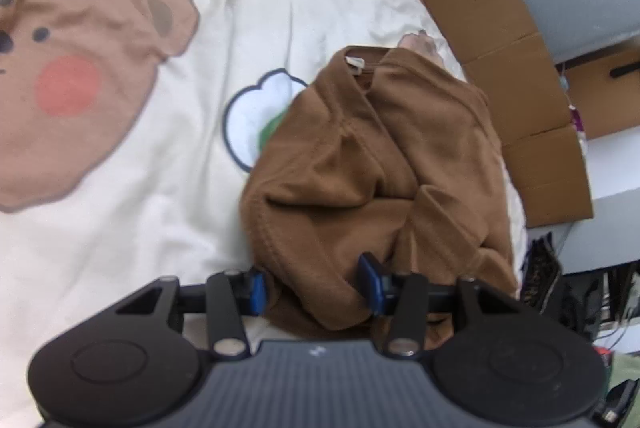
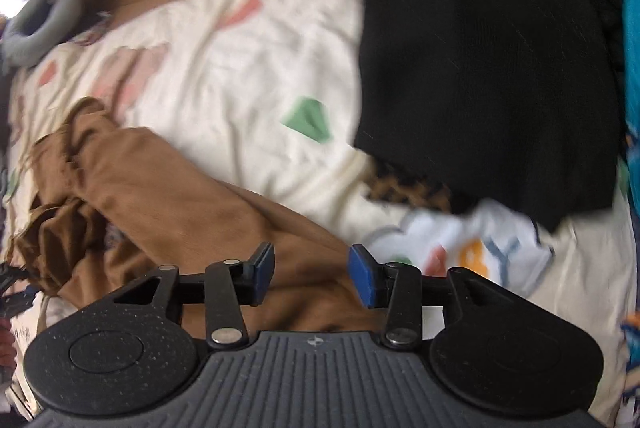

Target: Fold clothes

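The brown T-shirt [image 1: 372, 164] is lying crumpled on the cartoon-print bedsheet [image 1: 192, 132], its near folds sitting between both claws. Left claw [image 1: 316, 288] and right claw [image 2: 312, 276] are standing released, pads not pressing the cloth.

A cream bedsheet [image 1: 192, 228], printed with a brown bear face [image 1: 76, 76], a white cloud [image 1: 260, 116] and green shapes [image 2: 308, 118], is spread over the bed. Flattened brown cardboard [image 1: 492, 40] is laid along the bed's edge, with a cardboard box [image 1: 608, 92] seen beyond it. A grey ring-shaped cushion [image 2: 38, 32] is seen at the sheet's far corner.
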`<state>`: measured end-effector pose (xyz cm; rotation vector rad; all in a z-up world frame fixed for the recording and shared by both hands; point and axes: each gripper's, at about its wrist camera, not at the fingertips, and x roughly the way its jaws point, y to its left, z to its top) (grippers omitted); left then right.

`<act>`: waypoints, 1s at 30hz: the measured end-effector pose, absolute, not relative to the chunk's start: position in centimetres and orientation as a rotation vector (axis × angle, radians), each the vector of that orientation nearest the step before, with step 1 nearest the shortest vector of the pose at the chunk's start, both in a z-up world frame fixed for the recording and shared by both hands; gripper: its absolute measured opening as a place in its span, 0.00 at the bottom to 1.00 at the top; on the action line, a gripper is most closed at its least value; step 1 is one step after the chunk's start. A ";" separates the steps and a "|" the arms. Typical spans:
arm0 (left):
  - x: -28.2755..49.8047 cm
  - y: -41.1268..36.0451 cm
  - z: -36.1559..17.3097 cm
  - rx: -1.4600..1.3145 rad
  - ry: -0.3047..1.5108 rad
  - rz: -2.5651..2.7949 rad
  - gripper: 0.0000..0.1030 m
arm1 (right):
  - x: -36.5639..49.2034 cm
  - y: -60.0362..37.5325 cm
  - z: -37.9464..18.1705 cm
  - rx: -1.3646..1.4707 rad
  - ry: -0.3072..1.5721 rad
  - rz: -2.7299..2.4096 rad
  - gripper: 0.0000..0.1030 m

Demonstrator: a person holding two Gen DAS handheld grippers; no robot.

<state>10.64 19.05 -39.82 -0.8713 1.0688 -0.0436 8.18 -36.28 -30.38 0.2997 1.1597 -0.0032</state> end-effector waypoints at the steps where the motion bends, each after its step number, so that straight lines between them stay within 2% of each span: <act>1: 10.7 18.9 -39.9 -0.881 1.065 -0.049 0.47 | 8.4 -35.9 -30.1 0.295 1.153 0.010 0.47; 30: 10.7 16.4 -43.8 -1.265 0.943 -0.097 0.47 | 17.3 -21.0 -30.2 0.233 1.041 0.470 0.48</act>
